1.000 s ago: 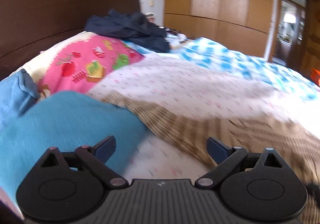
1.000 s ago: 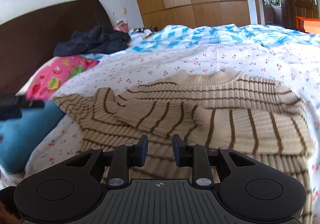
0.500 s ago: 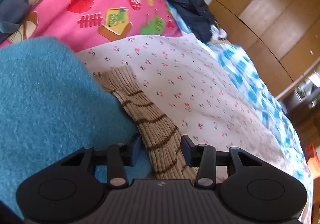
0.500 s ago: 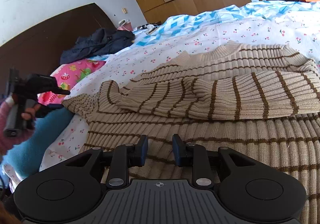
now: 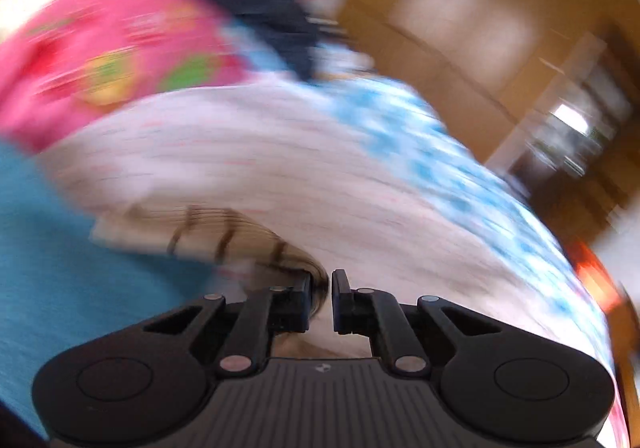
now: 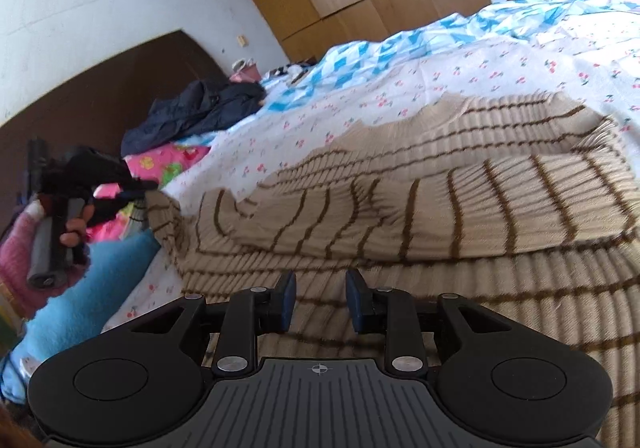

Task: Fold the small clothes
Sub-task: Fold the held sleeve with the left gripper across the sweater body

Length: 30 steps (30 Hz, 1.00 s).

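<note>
Left gripper (image 5: 321,290) of mine pinches what looks, through heavy blur, like the sleeve end of the striped beige sweater (image 6: 460,208), lifted beside the blue blanket (image 6: 88,288). My right gripper (image 6: 321,302) hovers low over the sweater's hem, jaws slightly parted and holding nothing. Its body lies spread on the cherry-print sheet (image 6: 400,88).

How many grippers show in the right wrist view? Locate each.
2. The right gripper sits at bottom centre over the striped sweater; the left gripper is at far left, gripping the sweater's sleeve end.
</note>
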Each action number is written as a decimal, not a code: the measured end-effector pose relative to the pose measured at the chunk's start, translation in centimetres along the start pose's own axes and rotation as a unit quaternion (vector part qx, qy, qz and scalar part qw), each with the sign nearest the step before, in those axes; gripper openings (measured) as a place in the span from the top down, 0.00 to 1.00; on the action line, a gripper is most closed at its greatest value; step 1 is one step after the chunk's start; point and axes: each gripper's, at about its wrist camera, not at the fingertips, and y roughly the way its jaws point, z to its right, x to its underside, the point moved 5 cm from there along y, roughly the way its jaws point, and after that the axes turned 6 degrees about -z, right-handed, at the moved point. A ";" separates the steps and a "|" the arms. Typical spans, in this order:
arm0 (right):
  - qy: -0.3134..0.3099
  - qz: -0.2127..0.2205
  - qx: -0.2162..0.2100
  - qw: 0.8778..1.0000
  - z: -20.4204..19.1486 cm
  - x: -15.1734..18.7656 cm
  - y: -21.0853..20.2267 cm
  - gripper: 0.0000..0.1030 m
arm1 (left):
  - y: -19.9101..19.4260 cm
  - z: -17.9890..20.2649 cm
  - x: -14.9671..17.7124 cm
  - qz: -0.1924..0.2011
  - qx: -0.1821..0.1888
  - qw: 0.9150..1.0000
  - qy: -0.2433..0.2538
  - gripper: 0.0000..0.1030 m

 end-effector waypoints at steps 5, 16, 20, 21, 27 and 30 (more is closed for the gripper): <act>0.032 0.033 0.026 0.999 2.0 -1.5 -1.6 0.72 | -2.6 13.2 7.6 -0.074 0.158 0.967 0.185 0.85; 0.104 0.041 0.024 0.993 6.0 -2.8 -3.3 0.72 | -1.2 11.5 18.3 -0.158 0.046 0.954 0.249 0.65; 0.131 0.037 0.023 0.990 6.9 -2.8 -3.3 0.71 | -2.1 8.2 18.3 -0.130 0.014 0.968 0.214 0.62; 0.141 0.036 0.022 0.989 7.1 -2.8 -3.2 0.71 | -2.0 7.9 18.2 -0.123 0.011 0.970 0.207 0.62; 0.181 0.047 0.028 0.982 8.1 -4.5 -2.6 0.68 | -0.2 7.1 16.3 -0.080 0.019 0.982 0.167 0.61; 0.183 0.051 0.050 0.980 8.4 -5.8 -2.2 0.68 | 1.5 5.9 15.3 -0.066 -0.018 0.986 0.151 0.61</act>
